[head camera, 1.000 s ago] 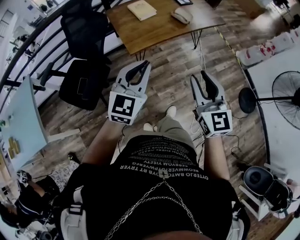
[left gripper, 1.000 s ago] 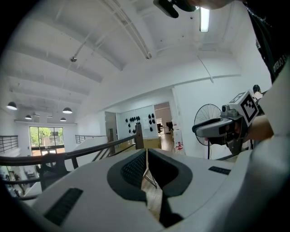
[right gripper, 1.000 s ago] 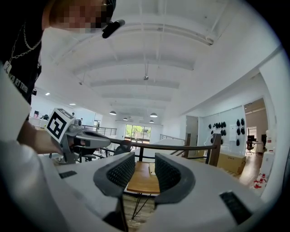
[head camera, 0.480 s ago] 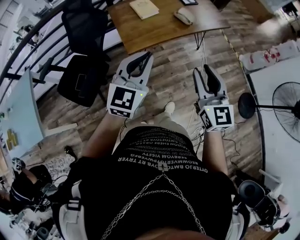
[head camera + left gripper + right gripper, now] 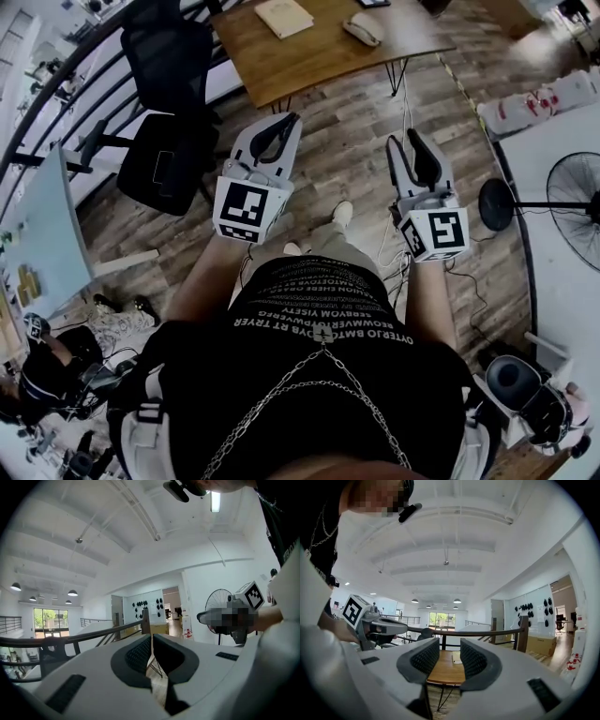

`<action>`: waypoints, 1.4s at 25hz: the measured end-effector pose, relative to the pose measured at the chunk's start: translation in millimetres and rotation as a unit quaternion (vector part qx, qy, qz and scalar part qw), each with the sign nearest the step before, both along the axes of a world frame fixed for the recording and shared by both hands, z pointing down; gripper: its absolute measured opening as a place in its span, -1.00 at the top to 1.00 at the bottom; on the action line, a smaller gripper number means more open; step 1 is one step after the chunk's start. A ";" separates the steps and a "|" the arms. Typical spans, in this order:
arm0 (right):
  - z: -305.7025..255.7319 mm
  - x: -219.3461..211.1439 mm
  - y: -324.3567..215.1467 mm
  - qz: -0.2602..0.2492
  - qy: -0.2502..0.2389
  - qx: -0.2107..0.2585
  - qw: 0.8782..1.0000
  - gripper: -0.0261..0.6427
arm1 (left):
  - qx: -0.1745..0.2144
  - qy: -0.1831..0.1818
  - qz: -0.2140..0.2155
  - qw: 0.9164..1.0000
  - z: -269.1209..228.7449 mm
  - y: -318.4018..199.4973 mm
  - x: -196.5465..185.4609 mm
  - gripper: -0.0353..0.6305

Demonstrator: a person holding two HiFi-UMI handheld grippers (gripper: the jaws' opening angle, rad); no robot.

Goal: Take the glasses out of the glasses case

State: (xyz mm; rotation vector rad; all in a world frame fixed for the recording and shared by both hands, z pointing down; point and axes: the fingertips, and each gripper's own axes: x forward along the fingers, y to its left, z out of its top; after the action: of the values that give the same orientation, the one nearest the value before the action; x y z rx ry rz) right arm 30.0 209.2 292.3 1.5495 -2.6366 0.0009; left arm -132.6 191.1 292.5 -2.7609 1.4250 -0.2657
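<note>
- Little has shifted in the last second: both hand-held grippers sit in almost the same place over the wooden floor (image 5: 349,141), and the right one has crept slightly up the head view.
- The left hand-held gripper (image 5: 291,122) has its jaws pressed together. Its own view shows only a hairline slit between the ribbed pads (image 5: 139,654), with nothing caught in it.
- The right hand-held gripper (image 5: 413,141) has its jaws spread. In its own view the gap between the pads (image 5: 423,660) is bare, and the desk shows through it from afar.
- The glasses case (image 5: 364,30), a pale oblong shell, lies on the brown desk (image 5: 309,61). It is well ahead of the right hand-held gripper and a little to that gripper's left, and neither tool touches it.
- The case looks shut, so what lies inside it cannot be seen.
- A pale book (image 5: 284,17) lies flat on the same desk, well ahead of the left hand-held gripper and apart from the case.
- In the right gripper view a pale flat thing rests on the desk beyond the jaws. It is too small to tell whether it is the book or the case.
- A black office chair (image 5: 169,155) stands to the left of the left hand-held gripper.
- A floor fan (image 5: 574,197) stands to the right of the right hand-held gripper.
</note>
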 end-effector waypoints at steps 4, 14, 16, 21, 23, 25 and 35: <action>4.4 -8.0 14.2 0.007 -0.002 -0.006 1.000 0.54 | -0.010 -0.003 -0.001 1.000 8.6 16.1 -17.3 0.78; 7.7 -11.4 26.8 0.022 0.000 -0.015 1.000 0.54 | -0.026 0.000 -0.001 1.000 19.8 32.4 -38.1 0.78; 6.9 -10.0 25.2 0.022 0.003 -0.015 1.000 0.54 | -0.025 0.004 -0.002 1.000 19.4 28.4 -37.6 0.78; 3.8 4.6 14.3 0.026 0.005 -0.016 1.000 0.54 | -0.019 0.009 0.004 1.000 15.0 10.8 -20.9 0.78; 2.5 9.4 7.3 0.027 0.003 -0.016 1.000 0.54 | -0.017 0.006 0.009 1.000 11.7 2.4 -12.1 0.78; 2.6 14.5 -1.8 0.026 0.001 -0.016 1.000 0.54 | -0.016 0.004 0.013 1.000 9.7 -7.0 -2.9 0.78; -3.8 40.6 -53.2 0.006 -0.006 -0.003 1.000 0.54 | -0.004 -0.006 0.005 1.000 -2.5 -54.0 31.0 0.78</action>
State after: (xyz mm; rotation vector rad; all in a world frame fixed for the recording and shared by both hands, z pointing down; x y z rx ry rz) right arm 70.6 156.0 288.5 1.5678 -2.6339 0.0194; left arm -101.6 137.2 290.0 -2.7666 1.4114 -0.2881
